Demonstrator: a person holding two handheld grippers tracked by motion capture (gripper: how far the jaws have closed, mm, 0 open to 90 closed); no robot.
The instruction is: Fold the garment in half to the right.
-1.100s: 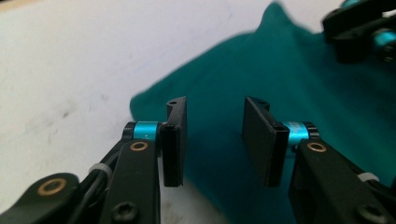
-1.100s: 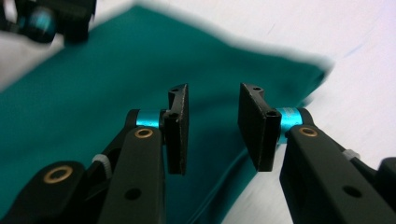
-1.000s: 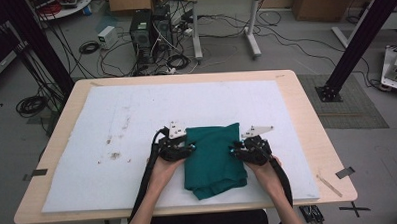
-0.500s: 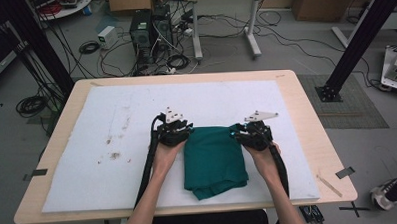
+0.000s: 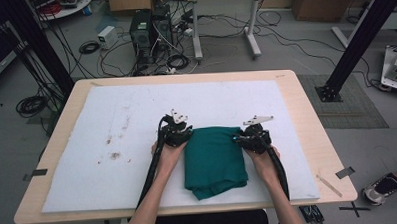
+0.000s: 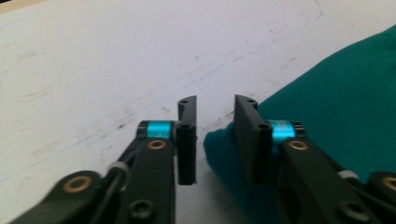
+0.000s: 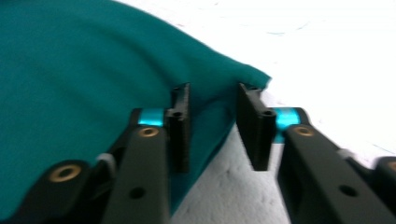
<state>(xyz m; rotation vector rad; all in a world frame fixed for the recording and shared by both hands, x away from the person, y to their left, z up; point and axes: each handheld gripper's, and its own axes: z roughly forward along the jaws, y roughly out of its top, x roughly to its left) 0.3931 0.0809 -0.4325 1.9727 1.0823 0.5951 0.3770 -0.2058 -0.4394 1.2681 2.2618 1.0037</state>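
A folded green cloth (image 5: 215,159) lies on the white tabletop (image 5: 112,125) between the left gripper (image 6: 214,140) and the right gripper (image 7: 212,126) — both jaws just opened more, a small gap, pinching nothing.

Grey floor (image 5: 294,58) strewn with cables (image 5: 28,104).

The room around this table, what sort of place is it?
Probably a lab or workshop set up for recordings. Behind the wooden table a computer tower stands on the floor amid loose cables, and black frame posts rise beside it.
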